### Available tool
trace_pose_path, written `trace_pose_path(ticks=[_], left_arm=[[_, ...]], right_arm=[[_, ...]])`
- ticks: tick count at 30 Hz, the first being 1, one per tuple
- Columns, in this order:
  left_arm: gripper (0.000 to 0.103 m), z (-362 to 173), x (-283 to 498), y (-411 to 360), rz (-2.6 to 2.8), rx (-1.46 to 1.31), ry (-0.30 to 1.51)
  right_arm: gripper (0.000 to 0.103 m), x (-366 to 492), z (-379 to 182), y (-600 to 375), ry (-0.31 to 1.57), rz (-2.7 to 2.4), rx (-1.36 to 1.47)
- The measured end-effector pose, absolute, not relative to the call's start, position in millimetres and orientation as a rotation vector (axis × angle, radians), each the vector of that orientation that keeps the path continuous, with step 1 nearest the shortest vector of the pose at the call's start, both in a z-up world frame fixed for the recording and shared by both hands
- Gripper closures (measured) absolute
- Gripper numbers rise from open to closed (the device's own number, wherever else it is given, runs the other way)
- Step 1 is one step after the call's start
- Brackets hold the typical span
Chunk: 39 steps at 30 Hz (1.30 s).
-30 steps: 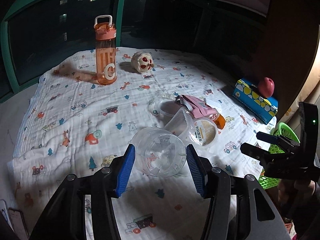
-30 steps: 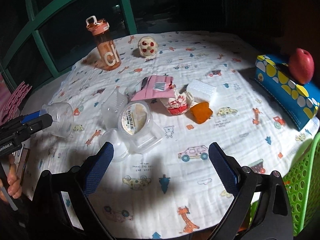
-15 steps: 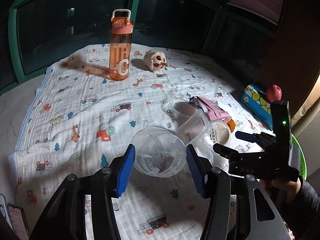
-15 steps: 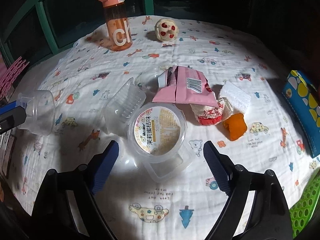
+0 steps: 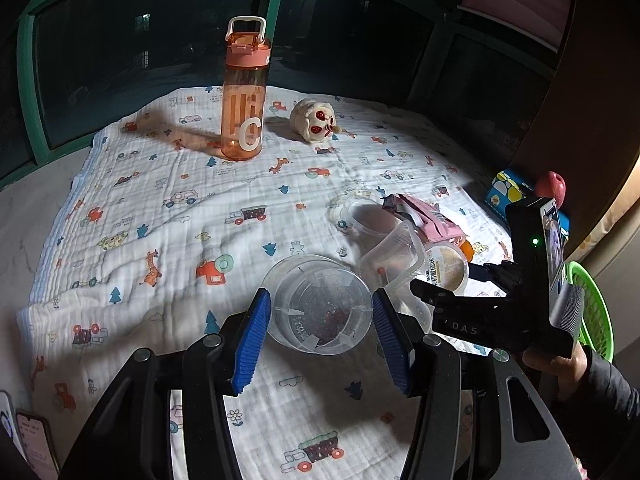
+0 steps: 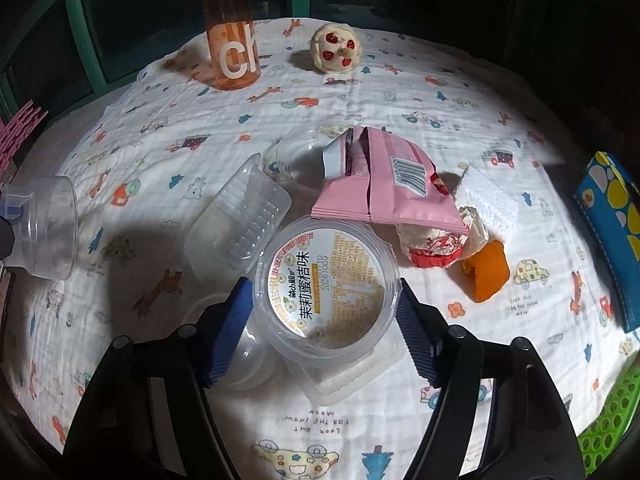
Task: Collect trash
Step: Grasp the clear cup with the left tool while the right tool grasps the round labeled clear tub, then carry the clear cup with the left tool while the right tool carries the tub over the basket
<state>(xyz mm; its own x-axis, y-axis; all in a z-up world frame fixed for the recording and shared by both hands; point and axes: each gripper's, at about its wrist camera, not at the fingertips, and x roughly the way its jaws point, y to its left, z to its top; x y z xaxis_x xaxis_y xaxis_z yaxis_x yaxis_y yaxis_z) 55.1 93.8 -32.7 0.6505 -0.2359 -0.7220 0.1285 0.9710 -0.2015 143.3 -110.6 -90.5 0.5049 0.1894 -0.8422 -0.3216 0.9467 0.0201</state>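
My left gripper (image 5: 320,316) is shut on a clear round plastic cup (image 5: 318,304) and holds it above the printed cloth; the cup also shows at the left of the right wrist view (image 6: 44,228). My right gripper (image 6: 324,316) is open, its blue pads on either side of a round jelly tub with a printed lid (image 6: 328,284), not squeezing it. Around the tub lie a clear ribbed tray (image 6: 240,220), a pink wrapper (image 6: 384,180), a red-and-white wrapper (image 6: 432,244), an orange scrap (image 6: 486,270) and a white foam piece (image 6: 486,200).
An orange water bottle (image 5: 244,92) and a small plush toy (image 5: 314,120) stand at the far side. A blue box (image 6: 612,232) with a red apple (image 5: 552,186) lies at the right. A green basket (image 5: 592,312) sits off the table's right edge.
My right gripper has moved forward and down until its open pads flank the jelly tub. My left gripper keeps holding the clear cup and has shifted slightly.
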Motion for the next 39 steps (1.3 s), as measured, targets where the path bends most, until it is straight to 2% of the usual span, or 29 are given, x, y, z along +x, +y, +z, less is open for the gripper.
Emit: trace_pose_path(ticks=[17, 39], left_arm=[[0.052, -20.0, 55.4, 60.0, -0.279, -0.105, 0.818], [0.053, 1.4, 63.5, -88.2, -0.562, -0.007, 0.812]], right_arm=[[0.037, 114.7, -60.5, -153.2, 0.94, 0.273, -0.047], [0.037, 44.4, -19.6, -290.9, 0.865, 0.03, 0.098]])
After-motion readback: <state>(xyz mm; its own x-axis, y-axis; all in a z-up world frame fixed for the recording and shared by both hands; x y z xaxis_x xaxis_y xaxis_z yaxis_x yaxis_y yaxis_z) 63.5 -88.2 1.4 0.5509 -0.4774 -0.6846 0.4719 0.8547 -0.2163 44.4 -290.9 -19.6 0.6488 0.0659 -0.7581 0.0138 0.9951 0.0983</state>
